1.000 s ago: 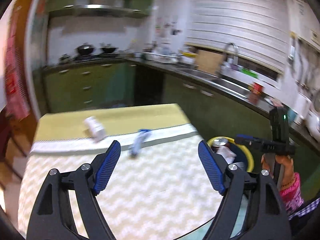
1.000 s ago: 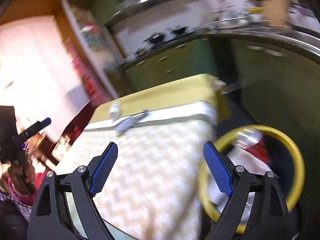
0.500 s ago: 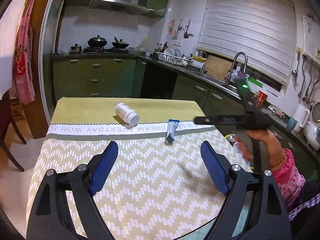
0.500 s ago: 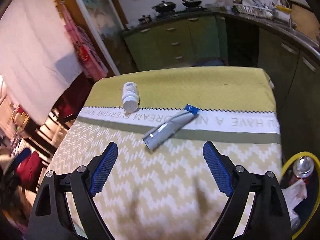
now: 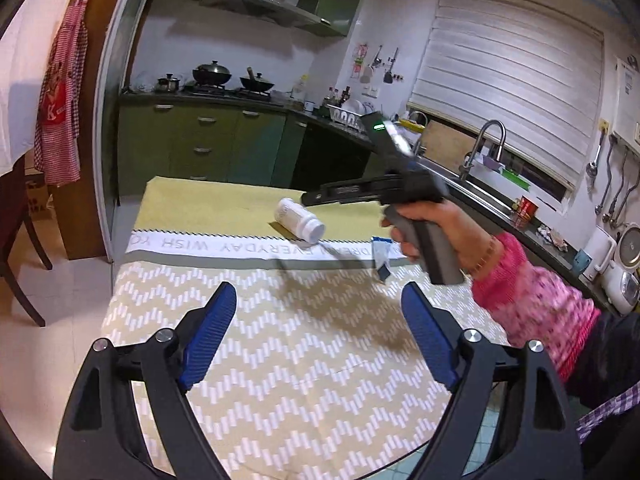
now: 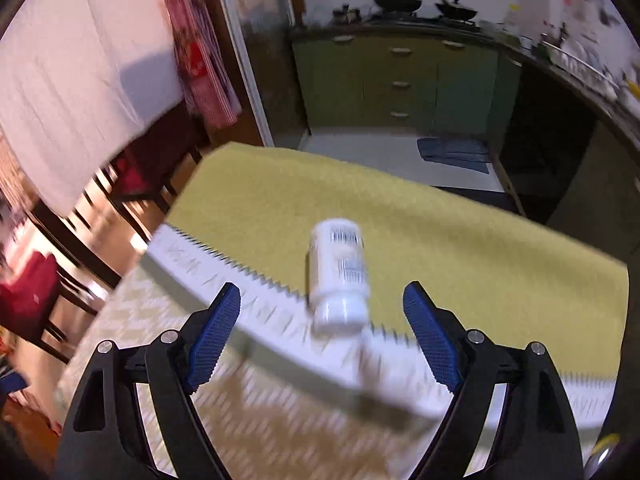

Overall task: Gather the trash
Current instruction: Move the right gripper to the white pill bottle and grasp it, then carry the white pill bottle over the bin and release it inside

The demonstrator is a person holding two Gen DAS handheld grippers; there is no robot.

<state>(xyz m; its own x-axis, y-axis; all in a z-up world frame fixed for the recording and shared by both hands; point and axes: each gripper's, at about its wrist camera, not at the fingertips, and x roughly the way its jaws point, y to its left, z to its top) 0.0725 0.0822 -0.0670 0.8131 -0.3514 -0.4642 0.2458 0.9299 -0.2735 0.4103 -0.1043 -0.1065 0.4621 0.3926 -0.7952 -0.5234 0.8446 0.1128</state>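
Observation:
A white pill bottle (image 5: 299, 222) lies on its side on the yellow far part of the tablecloth (image 5: 280, 360). To its right lies a grey tube with a blue end (image 5: 381, 254), partly behind a person's hand (image 5: 424, 220) that holds the right gripper over the table. In the right wrist view the bottle (image 6: 340, 268) lies just ahead, in line with the gap of my right gripper (image 6: 322, 300). Its jaws are wide, closing slightly, and touch nothing. My left gripper (image 5: 319, 300) stands open and empty over the near, zigzag-patterned cloth.
Dark wooden chairs (image 5: 16, 240) stand left of the table, one with a red seat (image 6: 28, 292). Green cabinets (image 5: 208, 148) and a counter with a sink tap (image 5: 486, 140) run behind and to the right. A yellow bin rim (image 6: 604, 440) shows at the lower right.
The right gripper swung left from the yellow bin across the table and now faces the white bottle up close. The left gripper shifted, and the hand with the right gripper crossed its view.

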